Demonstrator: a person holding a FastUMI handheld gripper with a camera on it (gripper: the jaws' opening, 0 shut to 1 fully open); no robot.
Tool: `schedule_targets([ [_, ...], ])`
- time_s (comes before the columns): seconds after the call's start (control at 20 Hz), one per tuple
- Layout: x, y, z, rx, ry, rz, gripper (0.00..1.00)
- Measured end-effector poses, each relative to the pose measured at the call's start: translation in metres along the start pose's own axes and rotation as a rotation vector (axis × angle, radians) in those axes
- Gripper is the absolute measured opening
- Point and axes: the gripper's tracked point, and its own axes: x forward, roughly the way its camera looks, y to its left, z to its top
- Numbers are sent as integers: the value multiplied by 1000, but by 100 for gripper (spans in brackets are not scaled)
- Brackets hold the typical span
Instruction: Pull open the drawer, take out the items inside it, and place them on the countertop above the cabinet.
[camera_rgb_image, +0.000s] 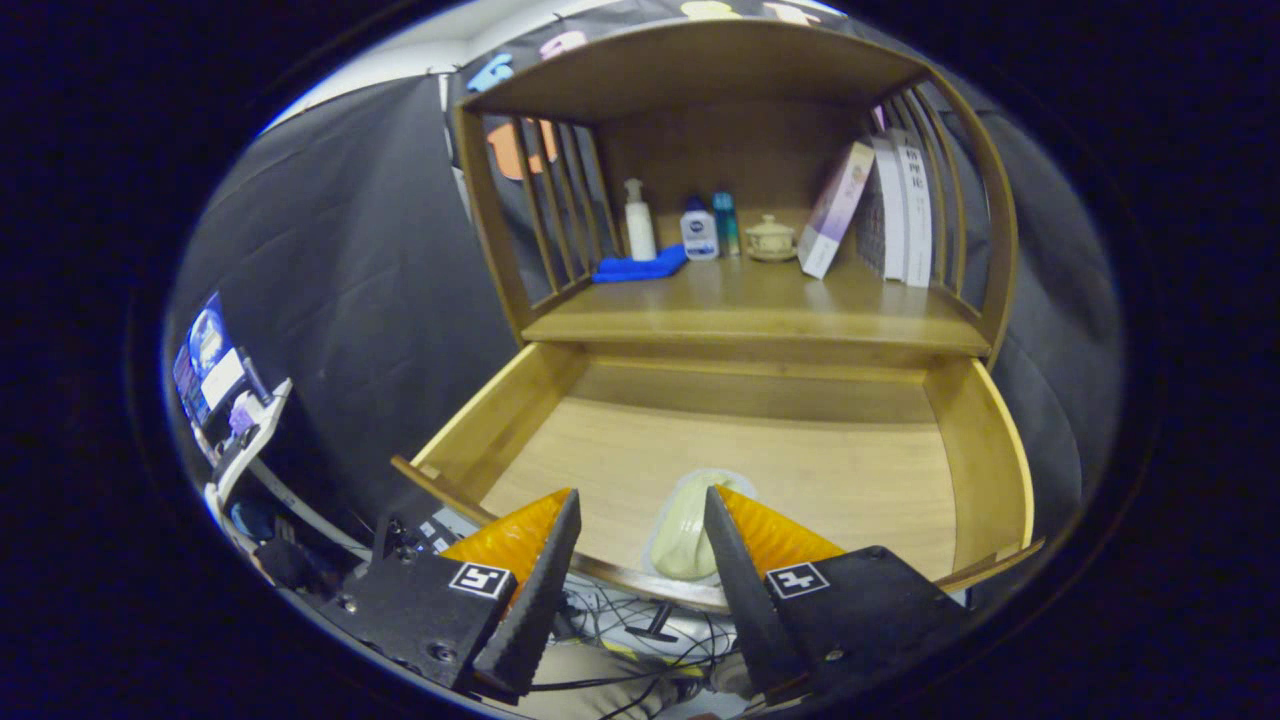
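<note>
A pale yellowish, soft-looking item sealed in a clear plastic bag is lying on the floor of the open wooden drawer, close to its front edge. It is sitting just ahead of the gripper, nearer the right finger, whose tip is overlapping the bag's edge. The 2 fingers are standing apart, gripping nothing. The drawer is pulled well out of the wooden cabinet. Above it, the countertop is carrying a white pump bottle, a folded blue cloth, a small white bottle with a blue label, a slim teal bottle, a small lidded ceramic pot, a leaning box and upright books.
</note>
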Motion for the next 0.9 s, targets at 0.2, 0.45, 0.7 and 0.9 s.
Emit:
schedule_targets([
  [0.2, 29, -15, -10, 58, 174, -39, 79],
  [0.45, 52, -22, -22, 88, 310, -53, 78],
  [0.7, 71, -27, -30, 122, 386, -73, 71],
  [0.9, 79, -29, -35, 138, 420, -94, 58],
])
